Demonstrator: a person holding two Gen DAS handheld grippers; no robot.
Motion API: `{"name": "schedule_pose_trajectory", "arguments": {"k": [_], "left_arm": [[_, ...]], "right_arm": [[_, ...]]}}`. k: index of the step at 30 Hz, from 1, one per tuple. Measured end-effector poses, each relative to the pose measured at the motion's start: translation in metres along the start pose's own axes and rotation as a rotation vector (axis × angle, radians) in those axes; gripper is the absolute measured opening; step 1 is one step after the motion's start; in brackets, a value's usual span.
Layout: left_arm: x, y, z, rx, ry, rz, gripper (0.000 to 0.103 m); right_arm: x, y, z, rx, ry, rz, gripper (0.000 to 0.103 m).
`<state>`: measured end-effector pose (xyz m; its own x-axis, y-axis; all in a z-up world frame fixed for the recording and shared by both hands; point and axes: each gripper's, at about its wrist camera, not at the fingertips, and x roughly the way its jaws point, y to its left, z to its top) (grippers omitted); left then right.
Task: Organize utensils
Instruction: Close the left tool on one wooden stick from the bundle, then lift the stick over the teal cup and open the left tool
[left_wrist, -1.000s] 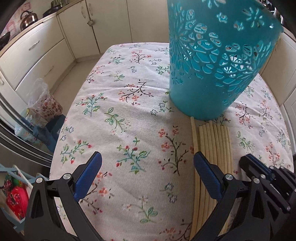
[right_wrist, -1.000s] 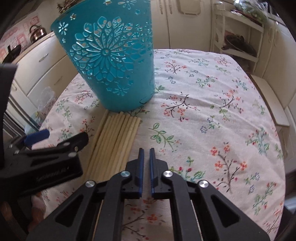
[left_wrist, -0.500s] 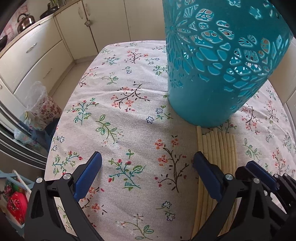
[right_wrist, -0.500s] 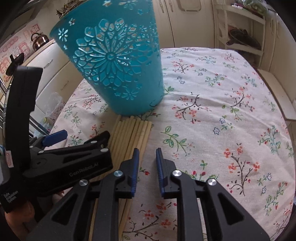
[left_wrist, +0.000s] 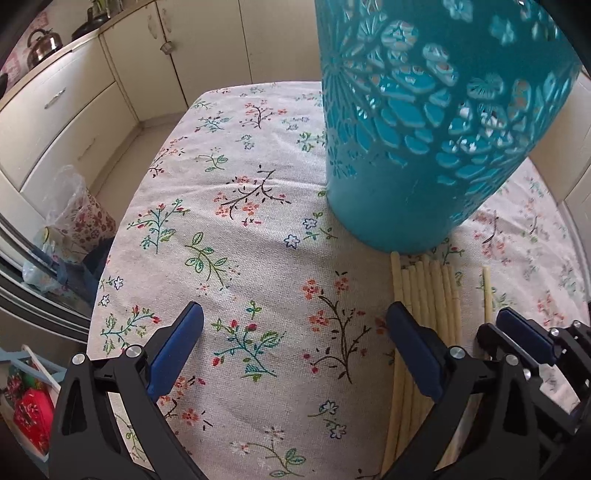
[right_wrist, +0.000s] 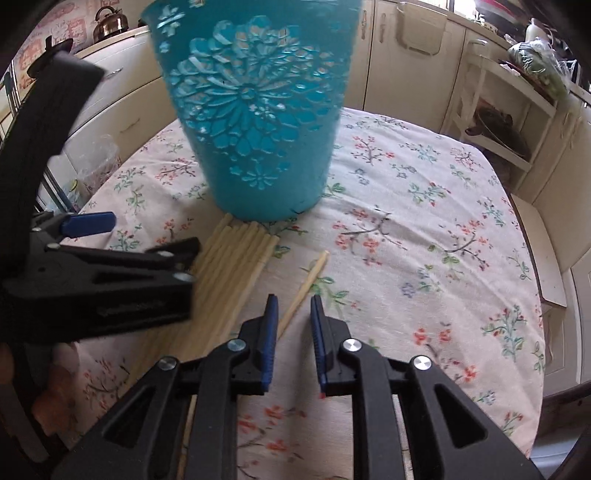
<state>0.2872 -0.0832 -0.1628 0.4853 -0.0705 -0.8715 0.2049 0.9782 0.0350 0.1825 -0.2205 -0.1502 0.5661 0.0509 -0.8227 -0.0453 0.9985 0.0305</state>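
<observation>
Wooden single chopstick (right_wrist: 303, 287) lies loose between my right gripper (right_wrist: 292, 325) pads, jaws just parted; closing crookedly could flick it toward the bundle (right_wrist: 236, 266) at ten o'clock.

One teal openwork holder (right_wrist: 255, 122) stands on the tabletop (right_wrist: 424, 229); one bundle of pale chopsticks (right_wrist: 236, 266) lies at its foot, about seven or eight sticks side by side, the exact count hard to read where a gripper covers them; one single chopstick (right_wrist: 306, 280) lies apart from the bundle; two grippers show, left (left_wrist: 291, 347) and right (right_wrist: 293, 325); one kettle (right_wrist: 109, 23) sits on the far counter.
</observation>
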Motion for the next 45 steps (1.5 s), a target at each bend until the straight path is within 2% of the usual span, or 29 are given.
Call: {"name": "schedule_pose_trajectory", "arguments": {"k": [3, 7, 10, 15, 18, 22, 24, 25, 26, 27, 29, 31, 34, 37, 38, 40, 42, 45], "left_arm": [[-0.006, -0.005, 0.002, 0.017, -0.012, -0.005, 0.095], [-0.001, -0.01, 0.001, 0.043, 0.004, 0.014, 0.096], [0.0, -0.007, 0.001, 0.028, 0.002, 0.0, 0.096], [0.003, -0.011, 0.006, 0.035, 0.015, 0.018, 0.095], [0.006, -0.014, 0.005, 0.048, 0.042, 0.022, 0.095], [0.004, -0.007, 0.002, 0.042, 0.034, 0.018, 0.094], [0.004, -0.008, 0.003, 0.044, 0.029, 0.01, 0.089], [0.003, -0.01, 0.004, 0.05, 0.027, 0.002, 0.082], [0.002, -0.012, 0.006, 0.059, 0.024, -0.015, 0.07], [0.001, -0.013, 0.006, 0.066, 0.024, -0.034, 0.064], [-0.003, -0.017, 0.006, 0.108, 0.025, -0.066, 0.044], [-0.006, -0.019, 0.005, 0.136, 0.038, -0.082, 0.034], [-0.006, -0.015, 0.008, 0.145, 0.071, -0.105, 0.033], [-0.004, -0.018, 0.014, 0.142, 0.088, -0.096, 0.031], [-0.004, -0.018, 0.015, 0.147, 0.085, -0.1, 0.02], [-0.003, -0.02, 0.015, 0.147, 0.089, -0.131, 0.006], [-0.006, -0.013, 0.013, 0.123, 0.094, -0.184, 0.005], [-0.02, 0.009, 0.004, 0.074, 0.042, -0.241, 0.005]], "right_arm": [[-0.002, -0.016, -0.004, 0.035, 0.006, 0.033, 0.014], [-0.001, -0.021, -0.005, 0.049, 0.004, 0.059, 0.014], [-0.001, -0.023, -0.005, 0.067, -0.001, 0.066, 0.014], [0.001, -0.026, 0.0, 0.107, 0.0, 0.099, 0.014], [0.0, -0.025, 0.002, 0.088, 0.007, 0.116, 0.014], [-0.002, -0.034, -0.001, 0.088, 0.018, 0.126, 0.011], [-0.002, -0.039, 0.0, 0.123, 0.022, 0.146, 0.011], [-0.001, -0.038, 0.0, 0.128, 0.023, 0.149, 0.011], [-0.001, -0.036, 0.001, 0.114, 0.025, 0.151, 0.011], [-0.001, -0.032, 0.001, 0.088, 0.032, 0.162, 0.011], [-0.003, -0.027, 0.001, 0.031, 0.056, 0.186, 0.01], [-0.004, -0.027, 0.002, -0.006, 0.085, 0.194, 0.01], [-0.001, -0.04, 0.006, 0.051, 0.104, 0.173, 0.01], [0.002, -0.038, 0.01, 0.093, 0.101, 0.15, 0.01], [0.003, -0.035, 0.011, 0.091, 0.101, 0.139, 0.01], [0.003, -0.024, 0.012, 0.048, 0.106, 0.144, 0.01], [0.002, -0.016, 0.012, -0.018, 0.119, 0.139, 0.01], [0.0, -0.024, 0.01, -0.009, 0.148, 0.162, 0.01]]}}
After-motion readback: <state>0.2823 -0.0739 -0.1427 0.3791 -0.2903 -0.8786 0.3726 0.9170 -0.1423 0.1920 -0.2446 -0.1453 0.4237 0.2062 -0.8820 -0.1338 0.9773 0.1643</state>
